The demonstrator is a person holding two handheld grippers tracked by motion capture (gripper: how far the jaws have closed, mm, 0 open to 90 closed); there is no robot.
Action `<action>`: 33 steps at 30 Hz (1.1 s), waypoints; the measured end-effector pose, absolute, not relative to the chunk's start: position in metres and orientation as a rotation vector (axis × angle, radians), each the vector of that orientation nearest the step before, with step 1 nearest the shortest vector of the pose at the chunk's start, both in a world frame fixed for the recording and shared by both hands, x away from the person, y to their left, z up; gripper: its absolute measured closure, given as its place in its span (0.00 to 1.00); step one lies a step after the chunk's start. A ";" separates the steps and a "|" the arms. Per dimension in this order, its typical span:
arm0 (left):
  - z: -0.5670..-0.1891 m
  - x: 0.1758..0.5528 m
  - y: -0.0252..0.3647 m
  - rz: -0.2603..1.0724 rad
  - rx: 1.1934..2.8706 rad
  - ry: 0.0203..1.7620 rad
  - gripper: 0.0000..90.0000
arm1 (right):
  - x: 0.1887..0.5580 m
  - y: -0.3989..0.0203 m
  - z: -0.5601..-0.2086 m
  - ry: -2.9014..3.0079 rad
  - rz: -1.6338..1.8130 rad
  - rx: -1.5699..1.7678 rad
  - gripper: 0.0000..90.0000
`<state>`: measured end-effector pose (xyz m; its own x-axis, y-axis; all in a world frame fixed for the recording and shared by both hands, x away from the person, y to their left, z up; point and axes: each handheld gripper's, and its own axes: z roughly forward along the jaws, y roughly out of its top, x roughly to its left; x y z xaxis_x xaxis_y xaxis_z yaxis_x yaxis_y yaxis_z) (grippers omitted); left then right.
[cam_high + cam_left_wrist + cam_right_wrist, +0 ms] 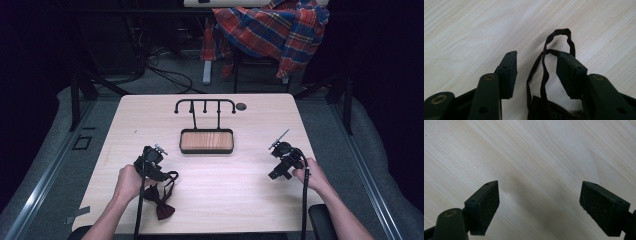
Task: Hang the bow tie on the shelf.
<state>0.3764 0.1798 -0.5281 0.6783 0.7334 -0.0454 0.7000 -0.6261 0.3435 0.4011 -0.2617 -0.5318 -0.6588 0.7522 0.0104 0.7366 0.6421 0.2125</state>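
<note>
High view from above facing forward-down on table [210, 175], both claw views close over its wood.

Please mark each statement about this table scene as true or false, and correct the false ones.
1. The strap of the bow tie lies between the jaws of the left tongs. True.
2. The right tongs hold the bow tie. False: nothing is between their jaws, which stand wide apart over the bare table.
3. The bow tie hangs on the black rack. False: it lies on the table near the person's left hand.
4. The wooden tray below the rack has nothing in it. True.
5. A checked shirt hangs beyond the table. True.
</note>
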 end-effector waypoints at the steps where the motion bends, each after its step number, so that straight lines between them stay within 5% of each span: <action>1: -0.529 0.376 0.179 0.141 2.565 1.131 0.59 | 0.401 -0.262 -0.532 2.770 0.304 1.255 0.18; 19: -0.538 0.374 0.171 0.124 2.678 1.100 0.96 | 0.402 -0.263 -0.531 2.778 0.296 1.249 0.18; 27: -0.539 0.374 0.169 0.115 2.686 1.095 0.83 | 0.401 -0.262 -0.532 2.763 0.327 1.260 0.18; 33: -0.542 0.371 0.165 0.113 2.735 1.042 0.94 | 0.402 -0.262 -0.530 2.781 0.290 1.242 0.18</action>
